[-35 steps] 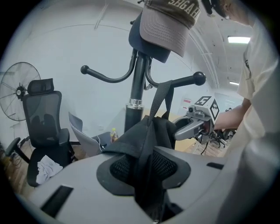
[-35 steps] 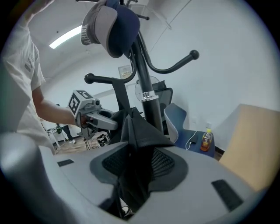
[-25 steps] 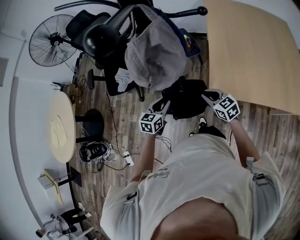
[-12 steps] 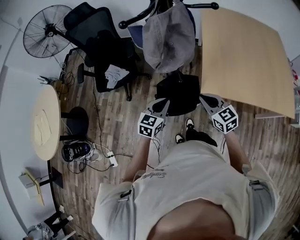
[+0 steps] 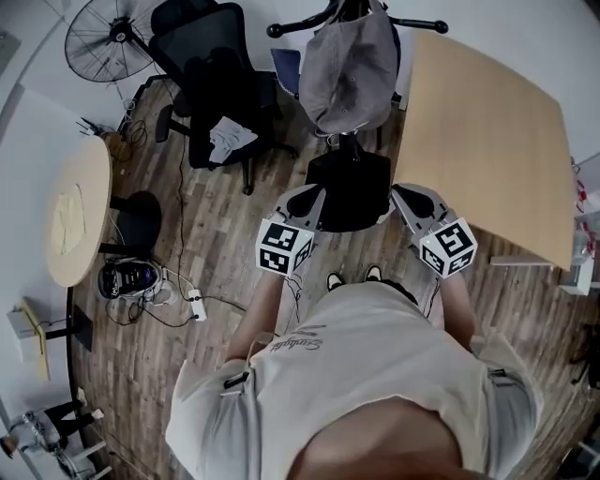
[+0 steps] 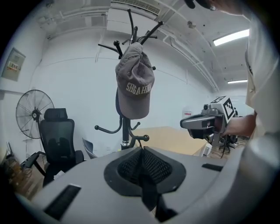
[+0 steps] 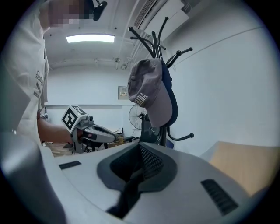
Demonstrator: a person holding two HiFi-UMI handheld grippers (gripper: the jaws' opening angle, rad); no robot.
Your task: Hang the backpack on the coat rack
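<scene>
The left gripper (image 5: 312, 199) and the right gripper (image 5: 405, 198) held a black backpack (image 5: 349, 192) between them, one at each side. A coat rack (image 5: 419, 24) with a grey cap (image 5: 349, 66) stood just past the bag, beside a wooden table (image 5: 487, 141).

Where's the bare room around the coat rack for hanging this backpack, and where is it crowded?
Free: the coat rack's lower hooks under the grey cap, and the bare wooden table right of it. Crowded: the rack's top around the cap, and the floor left of the rack, with office chair, fan and power strip.
</scene>
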